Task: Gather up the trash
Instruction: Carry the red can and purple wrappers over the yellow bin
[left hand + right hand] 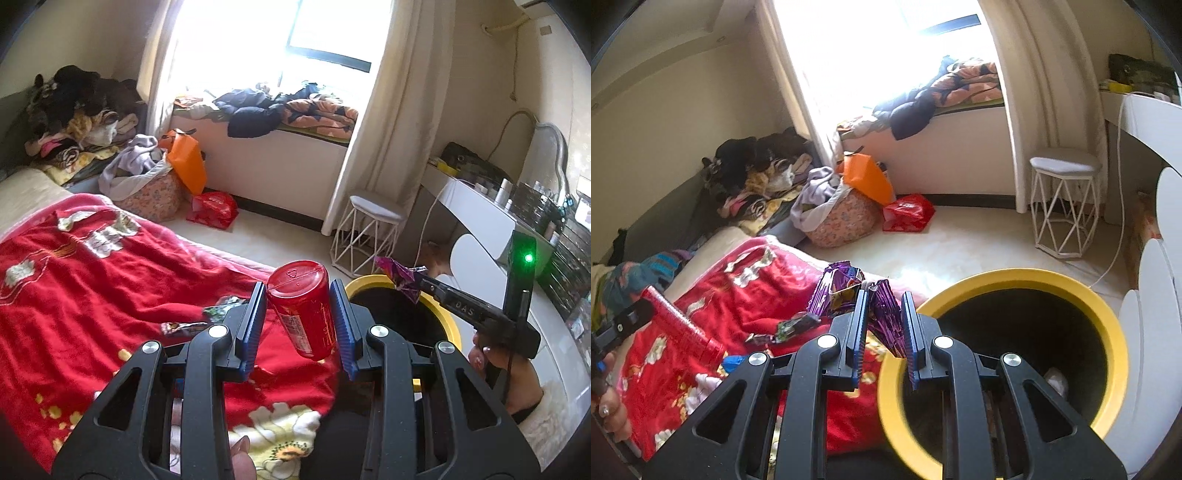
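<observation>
Gripping a red can [301, 308] between its blue pads, the left gripper [300, 295] hung over the bed's [92, 266] right edge, beside the bin [1015, 275]. The right gripper [884, 308] was clenched on a purple wrapper [886, 321] at the bin's near-left rim. Two more wrappers [792, 326] lay on the bed near that edge.

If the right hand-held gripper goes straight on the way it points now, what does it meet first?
Probably the yellow-rimmed bin: the right hand-held gripper, shut on a purple wrapper, points at its near rim. Depth is unclear.
</observation>
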`<state>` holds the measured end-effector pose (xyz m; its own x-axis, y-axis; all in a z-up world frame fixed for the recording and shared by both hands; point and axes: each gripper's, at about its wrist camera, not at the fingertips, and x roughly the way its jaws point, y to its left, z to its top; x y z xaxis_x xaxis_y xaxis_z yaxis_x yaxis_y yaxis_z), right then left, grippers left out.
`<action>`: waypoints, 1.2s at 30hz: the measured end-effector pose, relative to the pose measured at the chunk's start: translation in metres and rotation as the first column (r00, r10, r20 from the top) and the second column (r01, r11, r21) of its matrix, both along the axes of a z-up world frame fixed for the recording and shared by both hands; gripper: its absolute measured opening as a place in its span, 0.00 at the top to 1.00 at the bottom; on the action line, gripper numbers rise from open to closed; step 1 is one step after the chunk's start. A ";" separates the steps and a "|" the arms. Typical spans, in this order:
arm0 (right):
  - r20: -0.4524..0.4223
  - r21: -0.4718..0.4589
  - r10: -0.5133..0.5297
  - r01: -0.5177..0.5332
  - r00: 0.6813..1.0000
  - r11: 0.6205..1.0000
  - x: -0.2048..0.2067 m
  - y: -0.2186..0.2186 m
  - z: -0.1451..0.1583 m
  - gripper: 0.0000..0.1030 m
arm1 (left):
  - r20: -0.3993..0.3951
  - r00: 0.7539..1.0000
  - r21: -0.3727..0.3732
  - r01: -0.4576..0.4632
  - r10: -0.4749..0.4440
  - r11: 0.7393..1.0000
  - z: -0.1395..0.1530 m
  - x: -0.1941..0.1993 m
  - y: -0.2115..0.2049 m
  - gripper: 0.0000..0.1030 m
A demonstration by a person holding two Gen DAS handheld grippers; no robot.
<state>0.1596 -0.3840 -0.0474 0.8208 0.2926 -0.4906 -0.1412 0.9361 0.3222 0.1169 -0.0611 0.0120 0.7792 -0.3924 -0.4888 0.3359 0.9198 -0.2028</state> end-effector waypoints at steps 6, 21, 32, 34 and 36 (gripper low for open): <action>-0.003 0.014 -0.061 0.061 0.998 0.998 -0.001 -0.025 -0.002 0.83 | 0.006 0.999 0.010 0.034 -0.034 0.999 0.000 0.000 -0.019 0.72; -0.034 0.020 -0.200 0.201 0.979 0.979 -0.004 -0.071 -0.014 0.83 | 0.002 0.992 0.042 0.126 -0.126 0.991 -0.006 0.003 -0.073 0.72; -0.098 0.021 -0.270 0.273 0.958 0.962 -0.001 -0.097 -0.035 0.83 | -0.028 0.981 0.079 0.191 -0.190 0.978 -0.024 0.010 -0.114 0.72; -0.107 0.019 -0.276 0.280 0.955 0.960 -0.001 -0.100 -0.038 0.83 | -0.037 0.980 0.087 0.196 -0.194 0.977 -0.028 0.013 -0.120 0.72; -0.119 0.012 -0.280 0.284 0.953 0.959 0.001 -0.102 -0.042 0.83 | -0.047 0.979 0.090 0.201 -0.198 0.975 -0.033 0.016 -0.125 0.72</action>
